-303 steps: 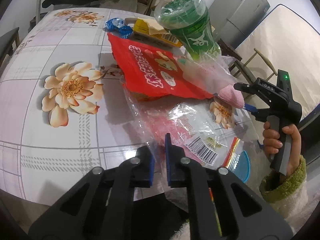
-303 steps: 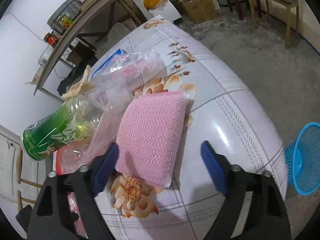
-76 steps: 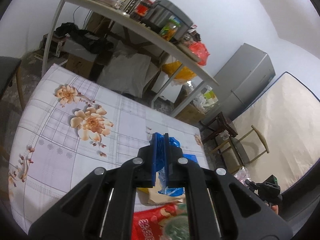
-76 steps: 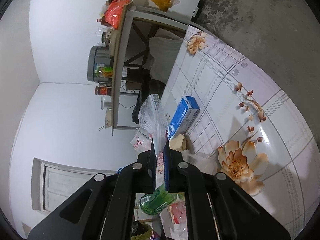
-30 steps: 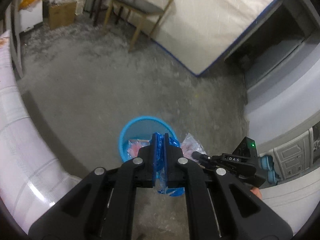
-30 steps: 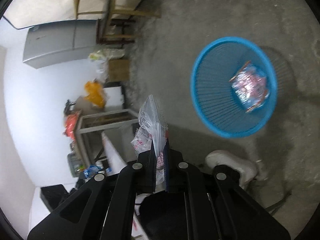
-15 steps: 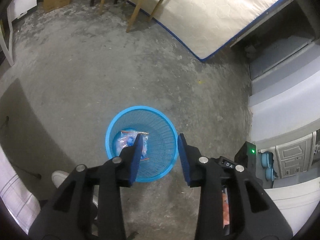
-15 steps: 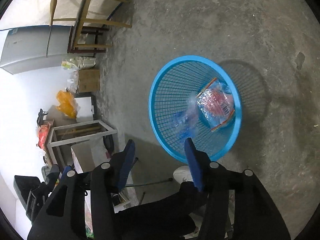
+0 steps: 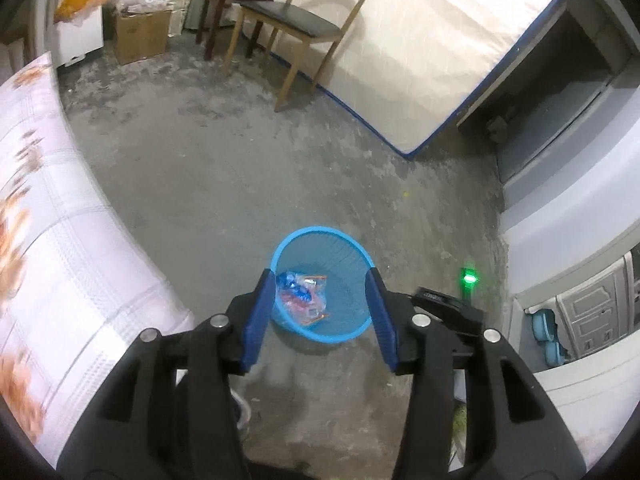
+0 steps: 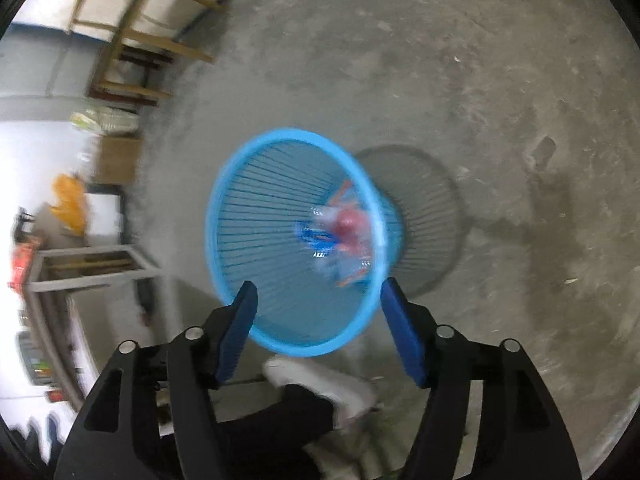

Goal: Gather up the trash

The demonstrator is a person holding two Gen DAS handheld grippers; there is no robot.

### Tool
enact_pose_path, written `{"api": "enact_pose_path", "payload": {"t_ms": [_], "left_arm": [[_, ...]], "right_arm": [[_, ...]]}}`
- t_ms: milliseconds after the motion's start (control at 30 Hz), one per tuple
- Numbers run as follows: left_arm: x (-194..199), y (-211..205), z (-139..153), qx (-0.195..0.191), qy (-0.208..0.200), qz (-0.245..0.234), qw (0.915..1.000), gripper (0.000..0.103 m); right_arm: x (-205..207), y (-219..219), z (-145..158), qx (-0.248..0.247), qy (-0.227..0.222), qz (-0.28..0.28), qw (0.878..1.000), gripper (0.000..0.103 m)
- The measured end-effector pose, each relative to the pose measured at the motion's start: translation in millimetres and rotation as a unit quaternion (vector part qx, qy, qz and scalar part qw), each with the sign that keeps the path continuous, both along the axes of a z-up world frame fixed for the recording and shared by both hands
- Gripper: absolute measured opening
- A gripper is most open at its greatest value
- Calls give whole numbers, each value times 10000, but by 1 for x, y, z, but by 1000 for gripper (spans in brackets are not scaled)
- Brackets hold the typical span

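Both jaws gape over basket [image 9: 320, 330]; blurred wrappers [image 10: 340, 236], apparently, inside.

Your right wrist view is motion-blurred: the wrappers [image 10: 340, 236] in the blue basket [image 10: 240, 184] smear into pink and blue patches, and their print cannot be read. Your shoe [image 10: 320, 380] is blurred and partly hidden behind the right gripper [image 10: 320, 328]. In the left wrist view, the table [image 9: 60, 248] is blurred and cut off at the left edge. The left gripper [image 9: 320, 316] hides part of the basket rim.
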State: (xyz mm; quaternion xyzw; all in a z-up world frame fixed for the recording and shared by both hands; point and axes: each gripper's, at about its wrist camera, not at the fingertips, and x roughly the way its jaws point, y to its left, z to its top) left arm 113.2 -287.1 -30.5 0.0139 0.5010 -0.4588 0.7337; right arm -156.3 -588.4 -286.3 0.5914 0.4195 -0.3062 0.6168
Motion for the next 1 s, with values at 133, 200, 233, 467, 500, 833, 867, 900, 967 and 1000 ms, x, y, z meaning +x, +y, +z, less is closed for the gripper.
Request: {"api": "enact_pose_path", "payload": {"t_ms": [133,200,233,467,500,833,867,900,967,1000], "left_arm": [[-22,39,1,-44,-97,-23,9999,44],[-30,54,0,-2,-200,-17,9998,44],[-35,60,0,15,-248,-3,9997,44],[-47,85,-11,69,-189,255,9995,44],[-46,85,-11,48,-145,272,9995,44],[-30,88,-18,50,-26,386,9992,43],[-29,88,-19,52,-31,395,9992,43],[-27,89,-19,47,-30,401,9992,43],[-24,90,-21,32,-4,425,9991,43],[-23,90,-21,14,18,428,9991,43]], "right_arm": [[23,0,-63,353,443,319,9979,63],[32,5,-87,569,465,399,9965,56],[37,8,-98,653,542,392,9956,49],[69,18,-117,796,653,221,9944,16],[76,17,-117,770,646,214,9947,16],[174,4,-120,772,413,-14,9962,14],[186,3,-119,746,384,-26,9965,14],[194,3,-118,711,376,-14,9968,14],[211,0,-116,579,390,26,9976,14],[220,-4,-114,470,403,48,9981,14]]}}
